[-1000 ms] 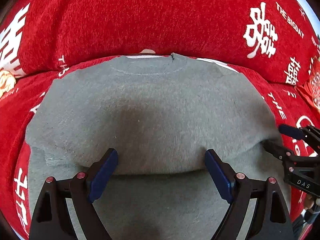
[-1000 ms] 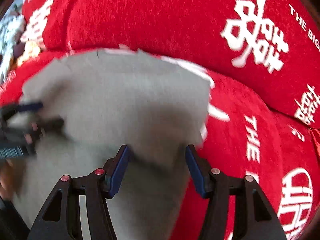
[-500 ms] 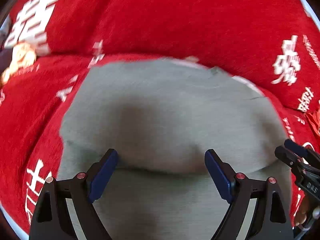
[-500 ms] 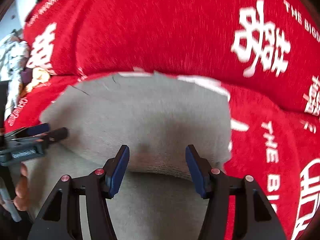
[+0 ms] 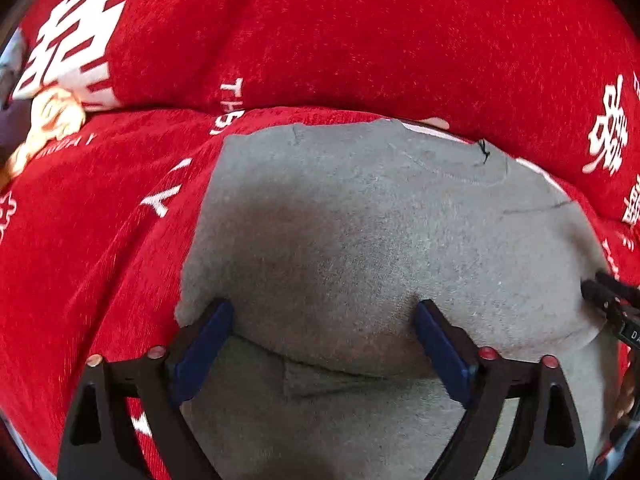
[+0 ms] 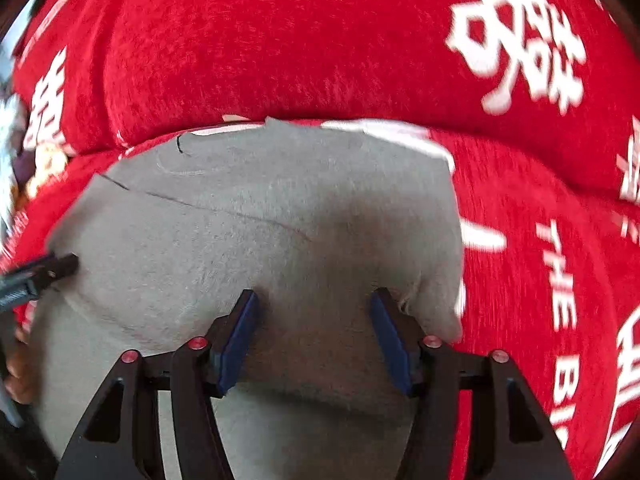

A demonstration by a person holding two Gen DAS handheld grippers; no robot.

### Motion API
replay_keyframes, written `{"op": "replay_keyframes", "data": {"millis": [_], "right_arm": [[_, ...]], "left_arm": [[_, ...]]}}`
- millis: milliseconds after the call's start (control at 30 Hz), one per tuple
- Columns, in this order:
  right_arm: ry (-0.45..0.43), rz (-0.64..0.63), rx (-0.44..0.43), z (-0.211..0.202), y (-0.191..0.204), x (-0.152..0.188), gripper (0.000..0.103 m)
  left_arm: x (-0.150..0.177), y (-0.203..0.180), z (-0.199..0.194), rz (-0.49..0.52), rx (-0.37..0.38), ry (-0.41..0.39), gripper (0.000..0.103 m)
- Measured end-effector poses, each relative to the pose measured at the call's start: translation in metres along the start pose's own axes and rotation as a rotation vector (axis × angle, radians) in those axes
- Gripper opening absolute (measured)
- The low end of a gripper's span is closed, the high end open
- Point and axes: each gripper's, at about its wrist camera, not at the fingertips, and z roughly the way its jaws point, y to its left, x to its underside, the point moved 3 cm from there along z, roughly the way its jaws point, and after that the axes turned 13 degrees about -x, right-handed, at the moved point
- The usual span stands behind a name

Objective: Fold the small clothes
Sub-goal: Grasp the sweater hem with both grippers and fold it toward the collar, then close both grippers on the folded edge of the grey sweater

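Lying flat on a red blanket with white lettering: 1 grey sweater, small, folded across so that its upper layer ends in a rounded fold edge near both cameras, with a lower grey layer showing beneath. Neckline at the far side, next to a raised red cushion with the same white print; a short dark thread sits at the collar.

Left gripper: 2 black fingers with blue pads, jaws opening and standing wide, straddling the fold edge near the sweater's left side. The pads press on nothing; the cloth lies between and under them, loose.

Right gripper: 2 black fingers with blue pads, jaws opening, narrower than the left pair, set over the fold edge near the sweater's right side. Cloth lies between the pads, not pinched.

Each gripper's tip also shows at the edge of the other's view, over the sweater's side. Part of a hand shows at the left edge of the right wrist view.
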Motion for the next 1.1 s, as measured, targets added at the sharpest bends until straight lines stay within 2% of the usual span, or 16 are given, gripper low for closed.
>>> {"op": "replay_keyframes", "data": {"millis": [100,133,200,267,433,500,533,700,767,967,1100], "right_arm": [[0.014,-0.028,0.033,0.000,0.003,-0.004,0.069],[0.019,-0.013,0.045,-0.005,0.005,-0.004,0.069],[-0.030,-0.014,0.021,-0.025,0.014,0.002,0.069],[-0.072,-0.051,-0.015,-0.045,0.033,0.020,0.069],[-0.002,-0.160,-0.037,-0.038,0.075,0.069,0.069],[0.029,-0.168,-0.029,-0.031,0.079,0.087,0.069],[-0.019,-0.182,-0.010,-0.036,0.081,0.094,0.071],[-0.062,-0.177,-0.010,-0.056,0.077,0.125,0.076],[-0.080,-0.192,0.001,-0.065,0.077,0.139,0.077],[-0.132,-0.198,0.024,-0.085,0.081,0.180,0.078],[-0.153,-0.192,0.030,-0.095,0.079,0.198,0.078]], "left_arm": [[0.000,0.000,-0.009,0.005,-0.005,0.007,0.095],[0.003,0.000,-0.018,0.007,-0.005,-0.007,0.095],[0.015,-0.005,-0.042,0.019,0.021,-0.062,0.095],[0.037,-0.017,-0.061,0.066,0.064,-0.086,0.095],[0.078,-0.042,-0.063,0.174,0.031,-0.077,0.095],[0.090,-0.039,-0.062,0.168,0.019,-0.080,0.095],[0.095,-0.035,-0.066,0.165,0.013,-0.093,0.095],[0.122,-0.018,-0.079,0.157,0.015,-0.100,0.096],[0.135,-0.010,-0.083,0.143,0.013,-0.105,0.102],[0.172,0.005,-0.096,0.089,0.017,-0.132,0.102],[0.190,0.006,-0.101,0.097,-0.001,-0.130,0.102]]}}
